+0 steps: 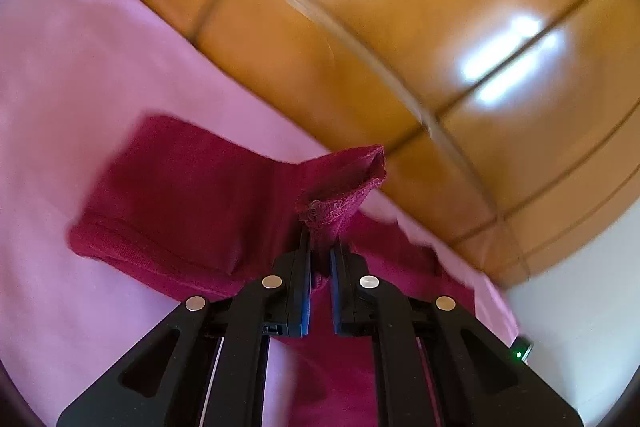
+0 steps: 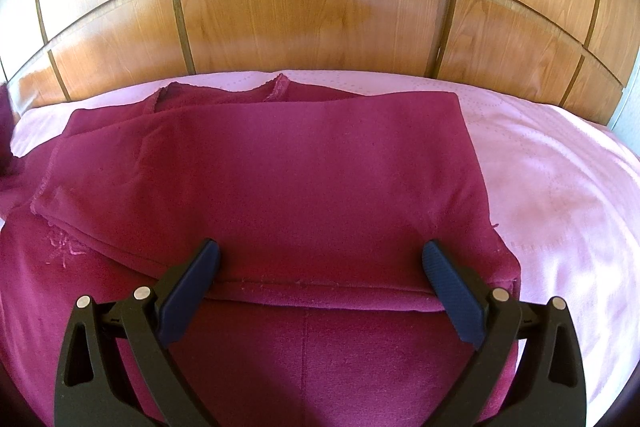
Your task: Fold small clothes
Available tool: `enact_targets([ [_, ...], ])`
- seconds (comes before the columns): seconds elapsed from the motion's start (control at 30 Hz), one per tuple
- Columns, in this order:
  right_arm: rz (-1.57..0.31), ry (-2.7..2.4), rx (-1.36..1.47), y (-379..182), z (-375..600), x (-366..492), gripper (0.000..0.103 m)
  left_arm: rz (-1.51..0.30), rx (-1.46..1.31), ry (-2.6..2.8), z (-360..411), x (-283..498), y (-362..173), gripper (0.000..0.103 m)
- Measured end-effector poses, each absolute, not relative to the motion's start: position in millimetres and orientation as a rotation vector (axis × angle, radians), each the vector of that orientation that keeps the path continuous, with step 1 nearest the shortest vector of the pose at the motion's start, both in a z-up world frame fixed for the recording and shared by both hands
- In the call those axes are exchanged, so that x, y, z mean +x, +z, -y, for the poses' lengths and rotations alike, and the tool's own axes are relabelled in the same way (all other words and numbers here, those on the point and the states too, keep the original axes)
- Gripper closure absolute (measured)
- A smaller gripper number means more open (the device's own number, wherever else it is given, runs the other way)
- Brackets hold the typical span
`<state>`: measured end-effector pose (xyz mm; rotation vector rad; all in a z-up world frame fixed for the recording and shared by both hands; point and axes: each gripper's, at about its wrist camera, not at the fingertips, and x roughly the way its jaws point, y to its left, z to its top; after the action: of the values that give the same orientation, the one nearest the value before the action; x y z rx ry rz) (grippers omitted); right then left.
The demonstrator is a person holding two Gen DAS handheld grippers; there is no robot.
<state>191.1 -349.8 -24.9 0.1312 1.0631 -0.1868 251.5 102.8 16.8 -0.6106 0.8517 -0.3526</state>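
The left gripper (image 1: 320, 247) is clenched on a bunched edge of the maroon garment (image 1: 192, 195), its two black fingers nearly together with a pinch of hemmed cloth standing up between and above their tips. From that pinch the fabric runs down and to the left as a loose flap lying on the pink bedspread (image 1: 80, 67), and more of the same cloth passes beneath the gripper's frame. The left wrist view is tilted and blurred, with the glossy wooden headboard (image 1: 400, 27) sweeping across its upper right. The right gripper (image 2: 320, 259) is released, its ribbed blue pads (image 2: 452, 291) spread wide and poised over the near folded edge of the garment (image 2: 280, 167); whether they touch the cloth cannot be told. In that view the garment lies folded over itself across the middle of the bedspread (image 2: 560, 187), a stitched hem running between the two pads, with the panelled headboard (image 2: 320, 19) behind it.
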Motion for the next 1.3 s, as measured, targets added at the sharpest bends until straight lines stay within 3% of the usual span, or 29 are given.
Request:
enact_targets([
  [0.17, -1.066, -0.182, 0.14, -24, 352, 192, 0.002, -0.936, -0.483, -0.375, -49, 256, -8, 0.096],
  [0.23, -1.067, -0.184, 0.149, -21, 352, 192, 0.003, -0.952, -0.438, -0.38, -38, 251, -12, 0.091],
  [0.3, -1.056, -0.187, 0.169, -14, 353, 191, 0.006, -0.951, -0.412, -0.377, -35, 249, -12, 0.067],
  [0.37, -1.042, -0.167, 0.22, -7, 350, 190, 0.02, -0.939, -0.431, -0.39, -39, 242, -9, 0.055],
  [0.47, -1.023, -0.097, 0.313, 4, 336, 190, 0.039, -0.896, -0.417, -0.377, -53, 226, -1, 0.055],
  [0.57, -1.035, 0.088, 0.411, 12, 295, 202, 0.047, -0.875, -0.414, -0.316, -69, 211, -1, 0.055],
  [0.93, -1.217, 0.379, 0.546, -20, 160, 277, 0.052, -0.905, -0.361, -0.203, -96, 160, -22, 0.055],
  [1.0, -1.223, 0.376, 0.471, -17, 148, 286, 0.088, -0.917, -0.354, -0.185, -95, 159, -28, 0.052],
  [1.03, -1.222, 0.369, 0.429, -11, 144, 288, 0.099, -0.917, -0.354, -0.178, -95, 159, -28, 0.05],
  [1.17, -1.113, 0.364, 0.307, 27, 142, 282, 0.099, -0.907, -0.374, -0.139, -93, 166, -29, 0.047],
  [1.2, -1.079, 0.357, 0.291, 41, 146, 278, 0.099, -0.906, -0.379, -0.131, -92, 169, -28, 0.041],
  [1.3, -1.0, 0.352, 0.274, 70, 160, 274, 0.099, -0.899, -0.399, -0.107, -88, 179, -25, 0.04],
])
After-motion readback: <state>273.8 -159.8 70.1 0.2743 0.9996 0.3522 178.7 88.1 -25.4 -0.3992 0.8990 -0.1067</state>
